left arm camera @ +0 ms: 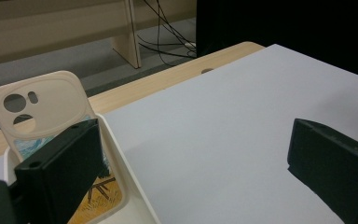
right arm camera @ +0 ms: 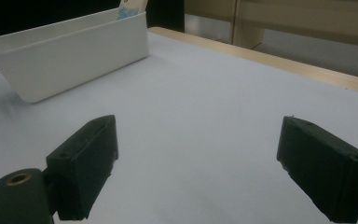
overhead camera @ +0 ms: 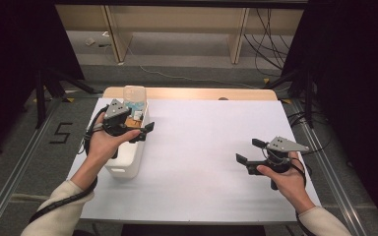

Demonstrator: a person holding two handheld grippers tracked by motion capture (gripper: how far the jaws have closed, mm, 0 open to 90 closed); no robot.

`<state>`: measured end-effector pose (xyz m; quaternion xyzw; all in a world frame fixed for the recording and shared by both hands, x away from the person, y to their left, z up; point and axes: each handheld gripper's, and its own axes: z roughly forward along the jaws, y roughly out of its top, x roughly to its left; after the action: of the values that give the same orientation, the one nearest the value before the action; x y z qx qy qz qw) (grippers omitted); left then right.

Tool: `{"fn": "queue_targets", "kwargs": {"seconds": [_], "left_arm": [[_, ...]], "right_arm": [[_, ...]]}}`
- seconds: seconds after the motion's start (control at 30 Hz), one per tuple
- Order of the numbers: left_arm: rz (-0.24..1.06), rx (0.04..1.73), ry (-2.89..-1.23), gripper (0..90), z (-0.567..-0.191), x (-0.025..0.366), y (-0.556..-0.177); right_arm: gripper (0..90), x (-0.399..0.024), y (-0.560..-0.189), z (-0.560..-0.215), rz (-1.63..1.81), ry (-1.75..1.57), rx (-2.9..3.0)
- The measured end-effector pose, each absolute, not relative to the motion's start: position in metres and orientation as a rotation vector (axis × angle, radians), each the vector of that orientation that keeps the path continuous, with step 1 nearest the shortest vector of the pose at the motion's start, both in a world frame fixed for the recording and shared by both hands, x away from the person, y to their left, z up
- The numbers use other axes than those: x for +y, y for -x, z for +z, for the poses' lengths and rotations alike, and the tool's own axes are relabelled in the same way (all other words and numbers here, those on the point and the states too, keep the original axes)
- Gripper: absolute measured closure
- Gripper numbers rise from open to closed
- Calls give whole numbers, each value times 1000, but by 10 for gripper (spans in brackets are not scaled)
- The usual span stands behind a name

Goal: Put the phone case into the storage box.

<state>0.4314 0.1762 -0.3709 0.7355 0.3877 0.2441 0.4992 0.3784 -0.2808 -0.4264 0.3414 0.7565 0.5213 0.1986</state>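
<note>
Item: phone case (left arm camera: 42,109), standing upright at the far end of the white bin (overhead camera: 128,164), long axis vertical. You are hovering your left gripper (overhead camera: 144,132), jaws spread and empty, just beside it. Your right gripper (overhead camera: 249,153) is waiting well apart, also spread.

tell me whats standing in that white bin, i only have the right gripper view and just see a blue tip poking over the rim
Observer: It's a cream phone case, leaning upright at the far end of the white bin; the left gripper view shows its camera cutout.
Operator: anything else in there
Observer: Yes, an orange printed piece lies lower in the bin, below the case.
Operator: where's the left gripper
Observer: The left gripper hangs over the bin's right rim, jaws wide apart, nothing between them.
Operator: and mine, from above
Observer: The right gripper is open too, low over bare white table, well apart from the bin.
</note>
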Motion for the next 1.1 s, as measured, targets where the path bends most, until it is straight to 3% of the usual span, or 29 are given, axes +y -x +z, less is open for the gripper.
{"fn": "queue_targets", "kwargs": {"seconds": [1.1], "left_arm": [[546, 837, -1775, 27, -397, 179, -389]], "right_arm": [[132, -286, -373, -426, 1453, -952, 2118]]}}
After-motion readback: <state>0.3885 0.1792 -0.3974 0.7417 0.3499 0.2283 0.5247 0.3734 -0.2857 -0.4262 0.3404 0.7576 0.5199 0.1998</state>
